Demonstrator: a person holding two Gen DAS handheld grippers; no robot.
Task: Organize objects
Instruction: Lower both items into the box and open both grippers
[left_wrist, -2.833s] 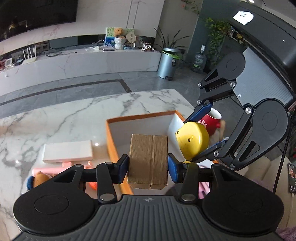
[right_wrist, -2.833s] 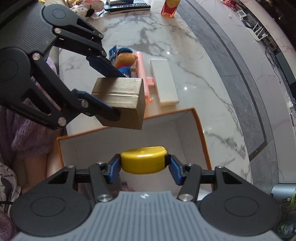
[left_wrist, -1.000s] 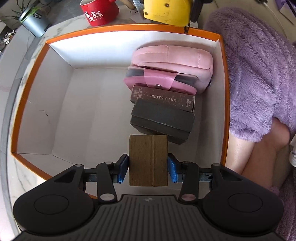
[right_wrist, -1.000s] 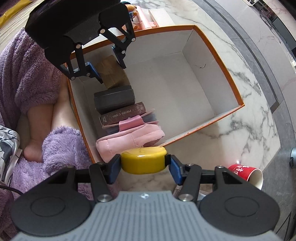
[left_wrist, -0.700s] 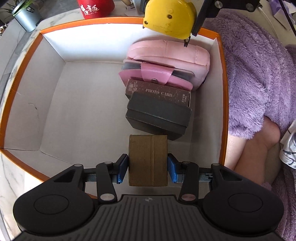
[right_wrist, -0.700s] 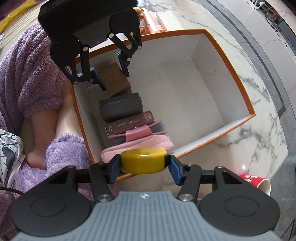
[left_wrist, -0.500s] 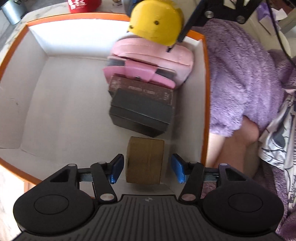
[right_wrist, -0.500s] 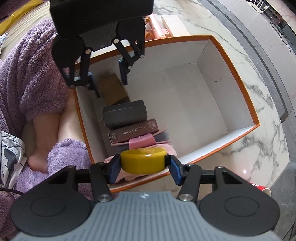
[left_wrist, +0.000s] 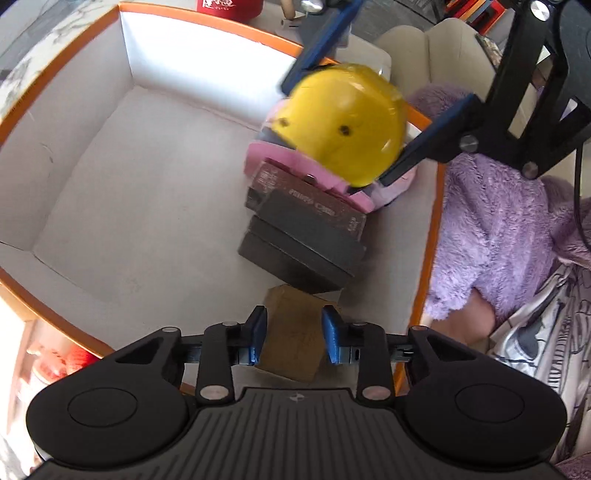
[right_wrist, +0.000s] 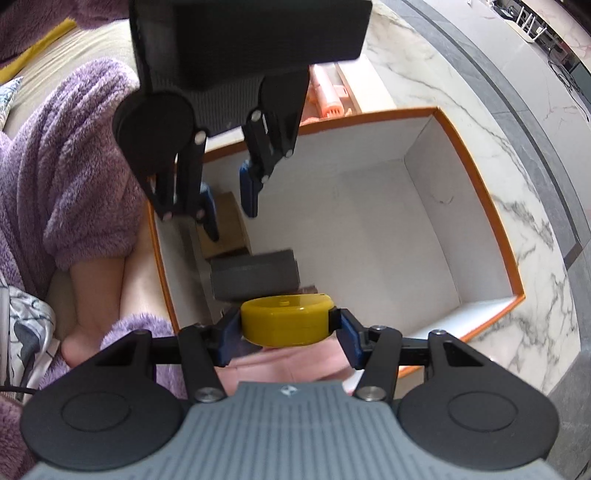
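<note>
Presently my left gripper (left_wrist: 293, 335) spread, pads flanking brown box (left_wrist: 291, 343) resting in orange bin (left_wrist: 424, 258), apparently untouched. My right gripper (right_wrist: 286, 326) clamped on yellow tape measure (right_wrist: 286, 325) over pink pouch (right_wrist: 284, 363). Casing rigid, smooth, probably slippery: grip flat faces.

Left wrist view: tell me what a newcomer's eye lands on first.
The yellow round case stands out, clamped in the right gripper above the pink pouches at the far end of the orange-rimmed box. Below it, a row of dark boxes lines the box's right wall. Nearest, the brown cardboard box sits between the left gripper's opened fingers.
</note>
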